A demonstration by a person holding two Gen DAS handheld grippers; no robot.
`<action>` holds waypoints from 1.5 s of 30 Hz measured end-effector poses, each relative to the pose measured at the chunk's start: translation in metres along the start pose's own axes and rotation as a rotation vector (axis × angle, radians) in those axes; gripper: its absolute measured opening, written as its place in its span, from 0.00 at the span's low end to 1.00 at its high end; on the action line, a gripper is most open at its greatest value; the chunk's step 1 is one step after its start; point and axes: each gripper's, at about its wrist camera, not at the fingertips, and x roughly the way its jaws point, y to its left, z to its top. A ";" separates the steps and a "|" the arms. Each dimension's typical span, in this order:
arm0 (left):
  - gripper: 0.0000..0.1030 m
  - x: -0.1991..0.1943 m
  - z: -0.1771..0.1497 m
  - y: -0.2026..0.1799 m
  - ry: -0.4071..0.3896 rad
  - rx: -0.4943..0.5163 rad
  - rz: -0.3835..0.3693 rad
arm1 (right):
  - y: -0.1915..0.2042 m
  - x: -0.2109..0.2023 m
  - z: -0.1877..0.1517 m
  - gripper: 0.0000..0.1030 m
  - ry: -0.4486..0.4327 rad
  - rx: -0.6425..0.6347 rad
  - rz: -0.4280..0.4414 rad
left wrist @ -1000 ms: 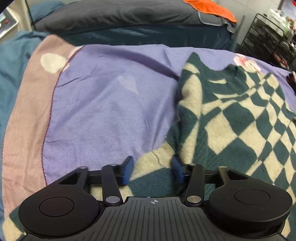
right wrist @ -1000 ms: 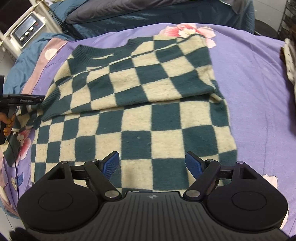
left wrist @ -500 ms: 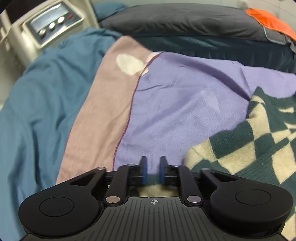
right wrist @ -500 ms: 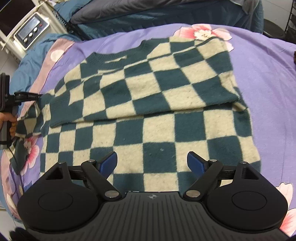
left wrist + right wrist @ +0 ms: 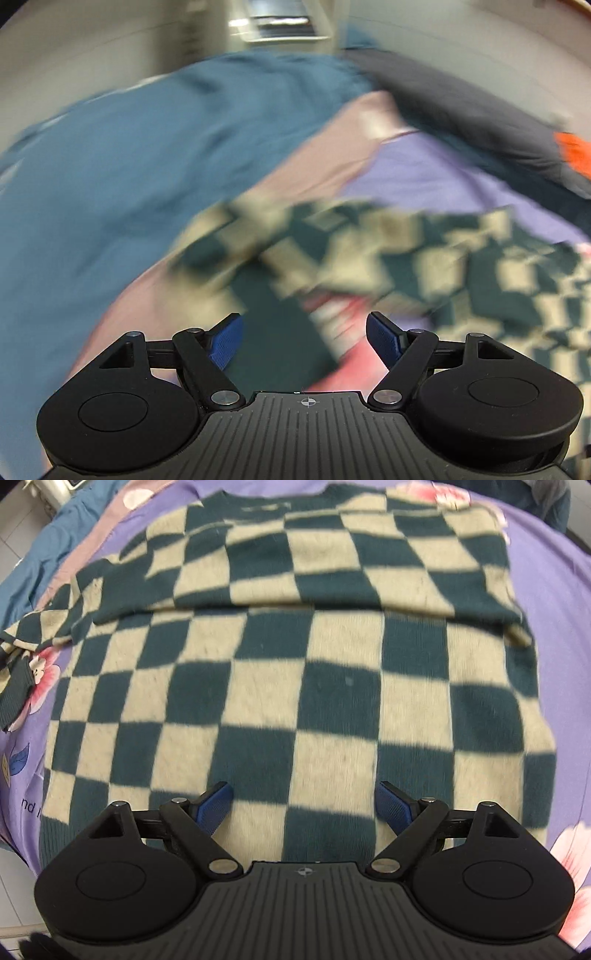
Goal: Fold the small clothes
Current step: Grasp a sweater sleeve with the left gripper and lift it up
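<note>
Both tongs are opening with nothing gripped: left tongs (image 5: pixel 303 341) above the blurred sleeve, right tongs (image 5: pixel 304 805) above the hem of the checkered sweater (image 5: pixel 295 657), which lies on the purple bedsheet (image 5: pixel 561 635).

Sweater (image 5: pixel 295 686) green/cream checks; sheet (image 5: pixel 576 635) purple w/ pink flowers.

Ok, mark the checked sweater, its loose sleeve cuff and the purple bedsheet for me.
checked sweater (image 5: pixel 332 709): right wrist view, a dark square mid-body.
sleeve cuff (image 5: pixel 14 698): right wrist view, dark ribbed end at the left edge.
purple bedsheet (image 5: pixel 576 635): right wrist view, bare patch right of the sweater.
</note>
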 end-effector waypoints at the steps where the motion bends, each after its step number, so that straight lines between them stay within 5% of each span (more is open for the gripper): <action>1: 1.00 -0.003 -0.010 0.010 0.014 -0.018 0.032 | -0.001 0.000 -0.001 0.87 0.001 0.002 0.000; 6: 1.00 -0.012 -0.024 0.038 0.036 -0.089 0.036 | 0.002 0.003 -0.002 0.91 0.017 -0.037 -0.001; 12: 1.00 0.005 -0.015 0.030 0.051 -0.173 -0.032 | 0.004 0.006 -0.003 0.94 0.015 -0.054 -0.007; 15: 1.00 0.007 -0.012 0.013 0.044 -0.154 -0.006 | 0.005 0.006 -0.004 0.94 0.016 -0.066 -0.010; 18: 1.00 -0.006 -0.011 0.002 -0.047 -0.117 0.071 | 0.006 0.006 -0.004 0.94 0.018 -0.074 -0.011; 22: 1.00 0.008 -0.021 0.003 0.060 -0.163 0.091 | 0.009 0.009 -0.005 0.96 0.010 -0.068 -0.014; 29: 1.00 0.033 -0.036 0.011 0.135 -0.190 0.114 | 0.012 0.011 -0.007 0.97 0.010 -0.090 -0.024; 32: 0.93 0.036 -0.028 0.016 0.098 -0.209 0.108 | 0.012 0.011 -0.007 0.98 0.011 -0.095 -0.023; 33: 0.80 0.035 -0.024 0.017 0.082 -0.204 0.113 | 0.013 0.011 -0.007 0.98 0.011 -0.098 -0.022; 34: 0.46 0.034 -0.019 0.018 0.071 -0.204 0.123 | 0.013 0.011 -0.007 0.98 0.011 -0.101 -0.022; 45: 0.45 -0.083 0.075 0.077 -0.309 -0.139 0.292 | 0.014 0.012 -0.008 1.00 0.000 -0.093 -0.017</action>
